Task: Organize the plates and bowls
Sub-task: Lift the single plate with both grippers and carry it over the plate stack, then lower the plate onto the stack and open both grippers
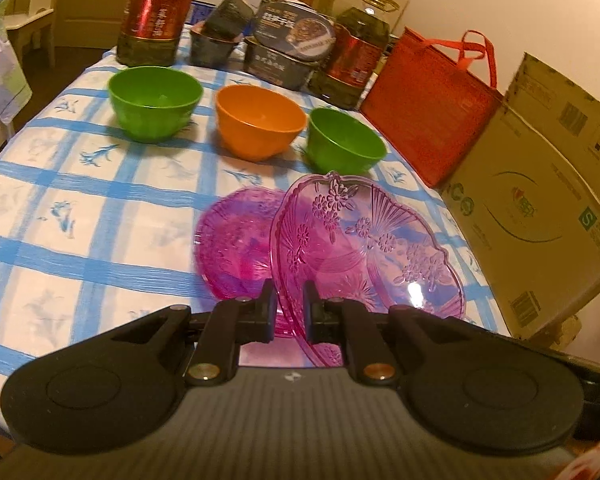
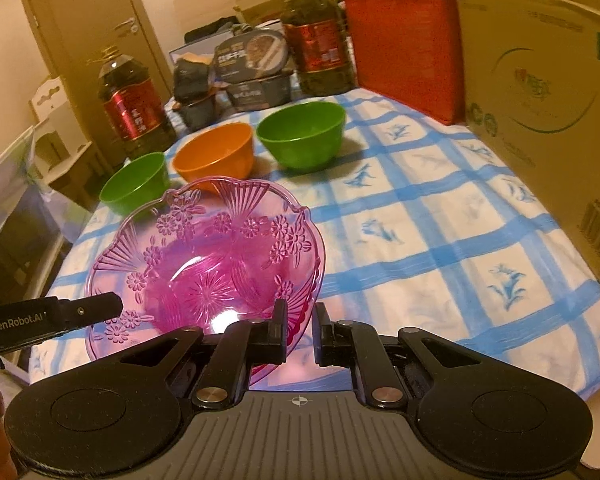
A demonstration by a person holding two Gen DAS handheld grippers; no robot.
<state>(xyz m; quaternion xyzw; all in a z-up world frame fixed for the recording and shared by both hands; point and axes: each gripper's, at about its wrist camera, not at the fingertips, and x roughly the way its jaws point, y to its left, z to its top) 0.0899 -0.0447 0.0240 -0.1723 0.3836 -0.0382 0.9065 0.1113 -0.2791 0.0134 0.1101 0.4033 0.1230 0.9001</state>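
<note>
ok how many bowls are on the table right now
3. A green bowl sits at the left of the row, the orange bowl in the middle, and a second green bowl at the right, as the left wrist view shows them. None appear hidden.

"GenRobot.AI" stood in white on the black left gripper (image 2: pixel 99 307), and a white "S" on a green square marked the cardboard box (image 2: pixel 540 92).

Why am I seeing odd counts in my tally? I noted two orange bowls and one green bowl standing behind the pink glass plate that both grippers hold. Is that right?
Not quite: the colours are swapped. The left wrist view shows one orange bowl between two green bowls. They do stand behind the pink glass plate, which the left gripper and right gripper both hold by its rim.
</note>
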